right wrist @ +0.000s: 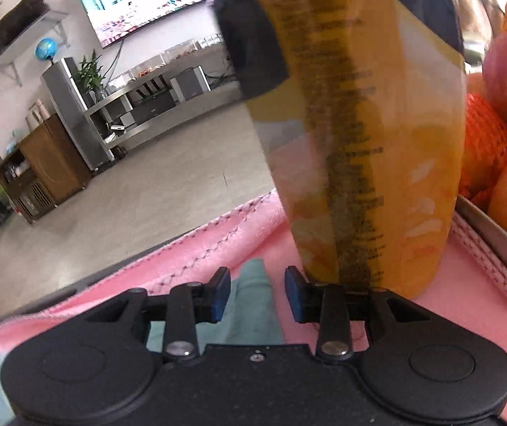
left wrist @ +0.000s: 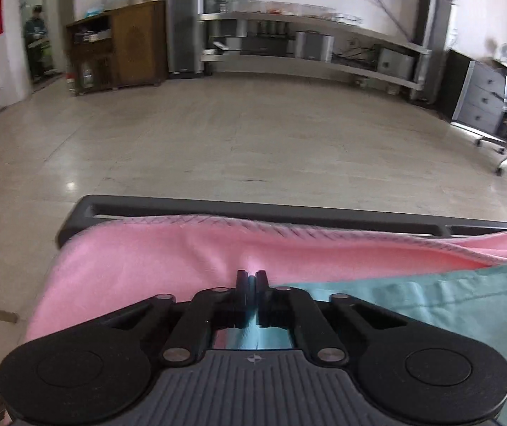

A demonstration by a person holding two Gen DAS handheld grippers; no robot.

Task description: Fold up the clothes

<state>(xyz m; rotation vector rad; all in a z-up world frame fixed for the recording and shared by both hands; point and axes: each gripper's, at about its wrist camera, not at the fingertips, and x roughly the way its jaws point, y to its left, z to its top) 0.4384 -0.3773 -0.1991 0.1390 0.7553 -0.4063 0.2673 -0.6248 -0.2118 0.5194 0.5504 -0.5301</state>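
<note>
A teal garment [left wrist: 430, 305] lies on a pink cloth [left wrist: 139, 259] that covers the table. My left gripper [left wrist: 251, 276] is shut at the garment's left edge, with teal fabric showing between the finger bases and the pink cloth puckered just ahead of the tips. In the right wrist view, a raised fold of the teal garment [right wrist: 255, 284] runs between the blue pads [right wrist: 222, 294] of my right gripper [right wrist: 257, 293]. Its jaws stand apart and do not press on the fold.
A tall yellow snack bag [right wrist: 363, 135] stands on the pink cloth [right wrist: 218, 238], right ahead of my right finger. A metal tray [right wrist: 494, 238] with apples and netted oranges sits at the right. The table's dark edge [left wrist: 253, 209] lies just beyond the cloth, with bare floor past it.
</note>
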